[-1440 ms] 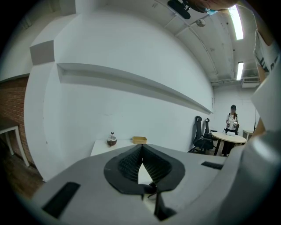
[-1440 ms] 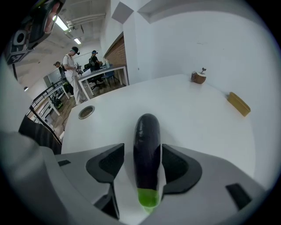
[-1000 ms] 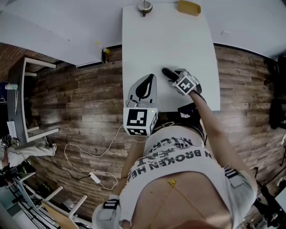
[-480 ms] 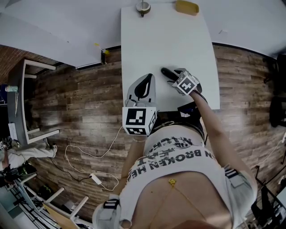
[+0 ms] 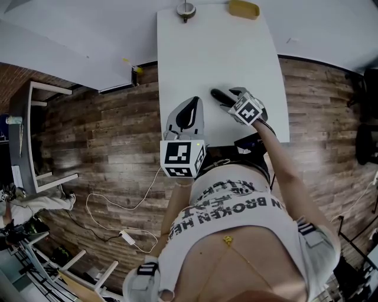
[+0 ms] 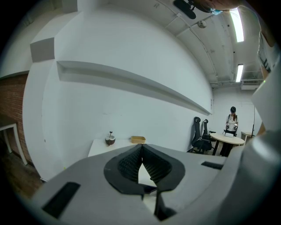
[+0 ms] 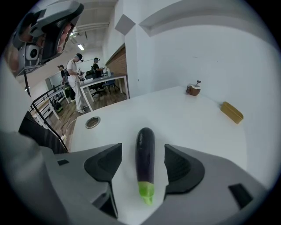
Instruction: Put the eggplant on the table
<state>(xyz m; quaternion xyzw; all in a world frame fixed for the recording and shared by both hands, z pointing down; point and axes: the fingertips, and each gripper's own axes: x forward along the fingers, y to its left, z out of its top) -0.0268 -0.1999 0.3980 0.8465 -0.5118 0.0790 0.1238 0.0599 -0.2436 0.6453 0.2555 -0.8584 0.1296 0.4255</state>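
Head view: bench (image 5: 236, 59) is mostly bare. A small bowl (image 5: 185, 9) & yellow block (image 5: 244, 9) sit at its far edge, 12 o'clock. Eggplant (image 5: 220, 96) lies on the near half, partly hidden under R tongs (image 5: 236, 97). L tongs (image 5: 194, 106) are over the bench's left edge, at the eggplant's 8 o'clock.

L gripper view: L tongs (image 6: 141, 151) are pressed together w/ nothing between. Their body blocks the near bench.

R gripper view: R tongs (image 7: 142, 148) are spread wide. The eggplant (image 7: 145, 158) lies flat between them, touching neither pad, green stem toward 6 o'clock. Open bench runs to 1 o'clock; the edge is near at 10 o'clock.
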